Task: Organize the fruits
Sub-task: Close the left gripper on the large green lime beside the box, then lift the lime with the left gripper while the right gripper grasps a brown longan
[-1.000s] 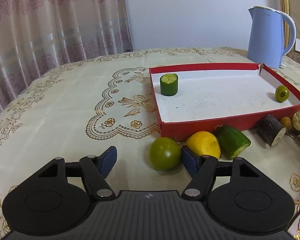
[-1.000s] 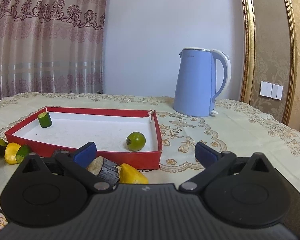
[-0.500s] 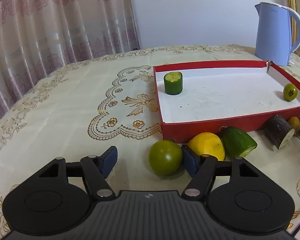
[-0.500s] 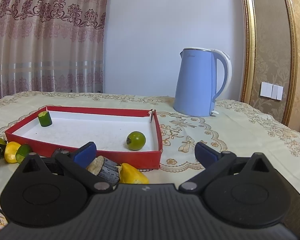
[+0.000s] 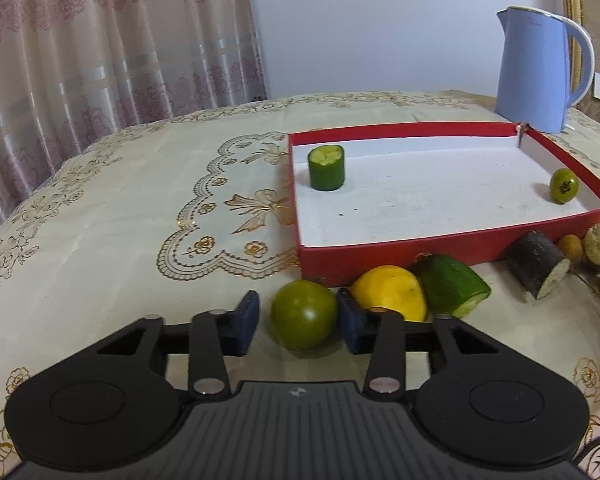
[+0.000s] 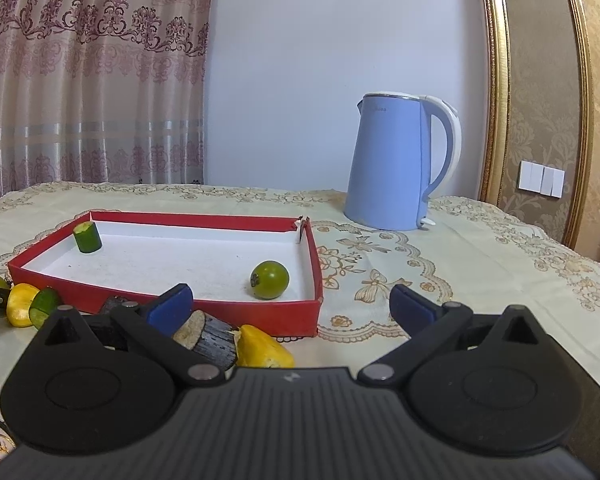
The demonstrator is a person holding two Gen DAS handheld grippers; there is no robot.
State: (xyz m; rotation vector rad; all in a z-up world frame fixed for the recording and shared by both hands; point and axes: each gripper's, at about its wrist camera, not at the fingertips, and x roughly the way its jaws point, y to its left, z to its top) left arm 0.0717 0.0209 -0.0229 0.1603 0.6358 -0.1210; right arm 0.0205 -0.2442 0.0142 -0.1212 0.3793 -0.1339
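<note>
- Left wrist view: left gripper is spread wide, its blue pads either side of the round green tomato-like fruit on the cream embroidered tablecloth. The right pad looks to be touching or nearly touching the fruit; there is a gap at the left pad. Not gripped yet.
- Risk: the fruit is round, so a one-sided close would likely push it left or roll it out before the other pad arrives.
- Risk: the yellow lemon-shaped fruit sits just beside the right pad, with the cut green cucumber chunk against it. The finger's outer side could knock both.
- Risk: the shallow red cardboard tray with white floor has its near wall right ahead; a low lift could clip it.
- Tray already holds an upright cucumber stub and a small green fruit.
- Right wrist view: right gripper is spread wide and holds nothing, sitting low by the tray's near right corner.
- Risk: the dark-skinned cut cylinder piece and yellow wedge lie partly under its left finger, so dropping or closing blind could shove them.
- Pale blue electric kettle is well apart.
</note>
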